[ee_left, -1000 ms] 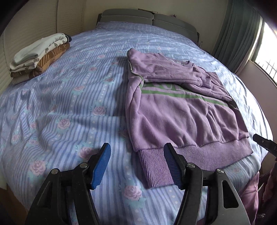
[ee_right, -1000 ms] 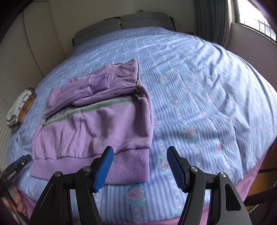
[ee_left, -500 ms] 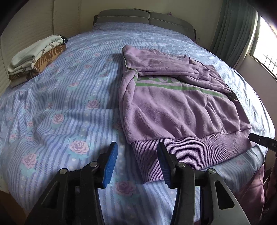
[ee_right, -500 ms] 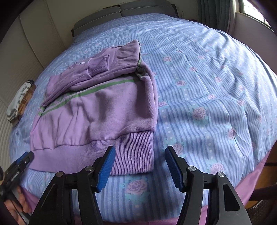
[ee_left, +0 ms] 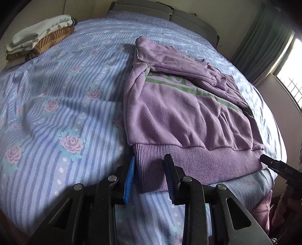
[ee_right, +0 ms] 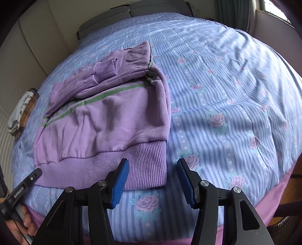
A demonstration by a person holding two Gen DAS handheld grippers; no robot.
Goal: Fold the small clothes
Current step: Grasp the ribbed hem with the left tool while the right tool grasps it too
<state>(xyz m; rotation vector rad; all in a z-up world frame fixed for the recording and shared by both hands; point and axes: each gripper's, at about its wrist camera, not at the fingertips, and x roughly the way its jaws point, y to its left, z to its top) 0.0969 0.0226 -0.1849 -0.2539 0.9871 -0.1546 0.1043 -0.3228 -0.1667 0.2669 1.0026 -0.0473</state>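
A purple sweatshirt (ee_left: 188,116) with green stripes lies flat on the bed, sleeves folded across its chest; it also shows in the right wrist view (ee_right: 113,120). My left gripper (ee_left: 150,177) is open, its blue pads straddling the left corner of the ribbed hem (ee_left: 151,169). My right gripper (ee_right: 153,181) is open, with the right corner of the ribbed hem (ee_right: 145,165) between its pads. The jaws of both grippers stand apart around the cloth.
The bed has a blue striped floral cover (ee_left: 66,105). A stack of folded clothes (ee_left: 39,39) sits at the far left. A grey headboard (ee_left: 166,13) stands at the back, with a curtain and window (ee_left: 290,79) at the right.
Both grippers have moved forward and down to the hem corners. The left jaws have narrowed around the hem's left corner. The sweatshirt has not moved.
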